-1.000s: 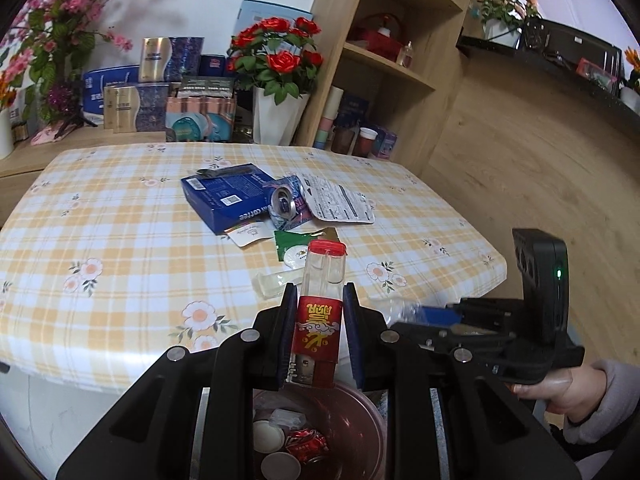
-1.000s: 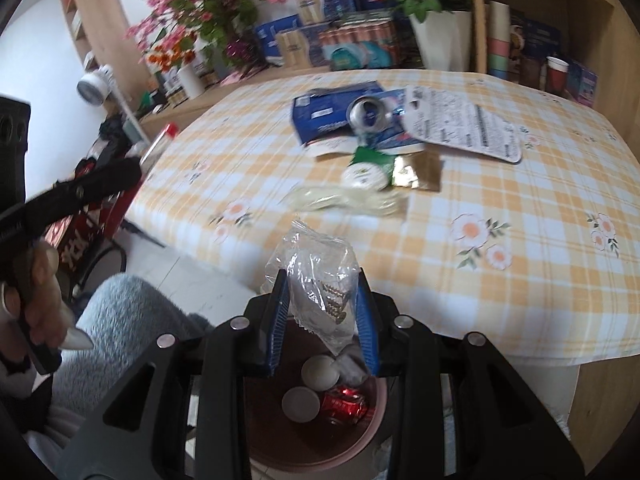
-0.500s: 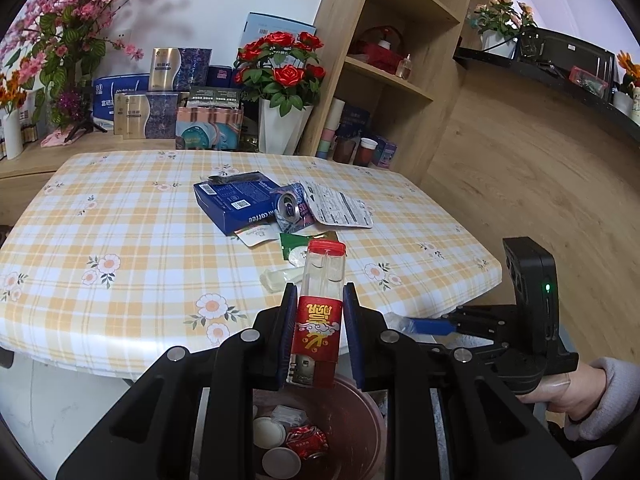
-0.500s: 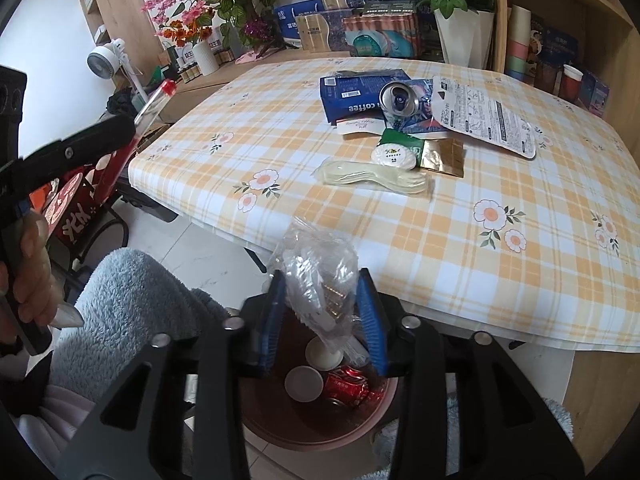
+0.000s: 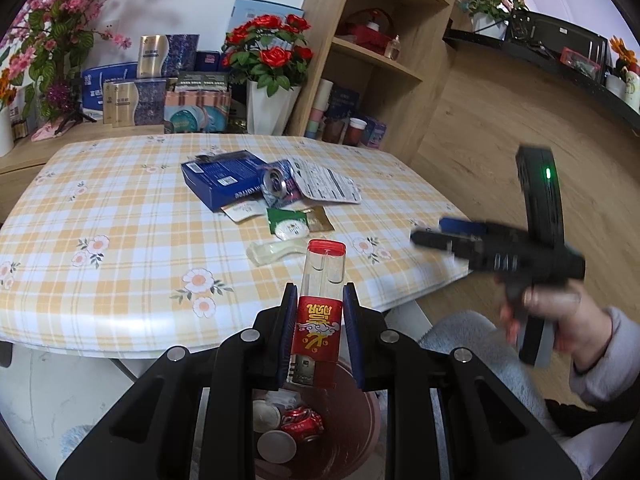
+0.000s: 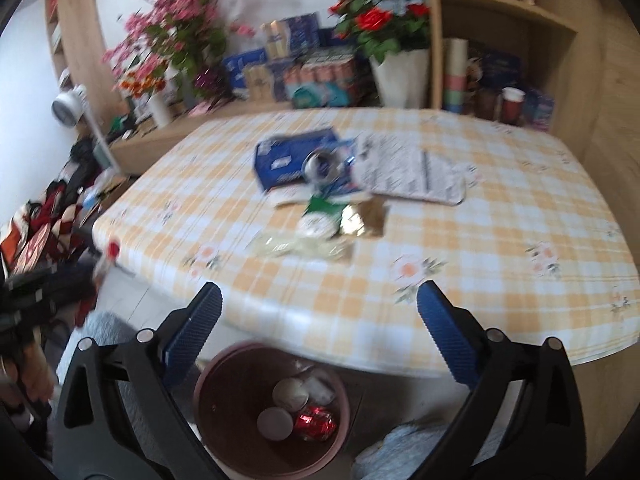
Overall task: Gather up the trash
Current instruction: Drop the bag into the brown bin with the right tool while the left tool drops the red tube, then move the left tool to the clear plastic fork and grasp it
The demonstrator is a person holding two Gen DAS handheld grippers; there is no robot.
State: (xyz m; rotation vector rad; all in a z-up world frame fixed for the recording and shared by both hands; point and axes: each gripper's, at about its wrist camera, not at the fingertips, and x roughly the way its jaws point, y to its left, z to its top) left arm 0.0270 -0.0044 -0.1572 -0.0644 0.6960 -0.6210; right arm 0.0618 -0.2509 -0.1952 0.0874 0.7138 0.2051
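Clear plastic, red-capped and red-labelled, the bottle (image 5: pixel 320 312) stands upright (long axis vertical, cap up) clamped in my left gripper (image 5: pixel 318 334) above the round maroon bin (image 6: pixel 236 364). My right gripper (image 6: pixel 318 326) gapes wide, holding nothing.

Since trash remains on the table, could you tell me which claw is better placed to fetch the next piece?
Right. The right claw is open, empty and faces the plastic cutlery packet near the table edge; the left claw is shut on a red-capped bottle above the bin.
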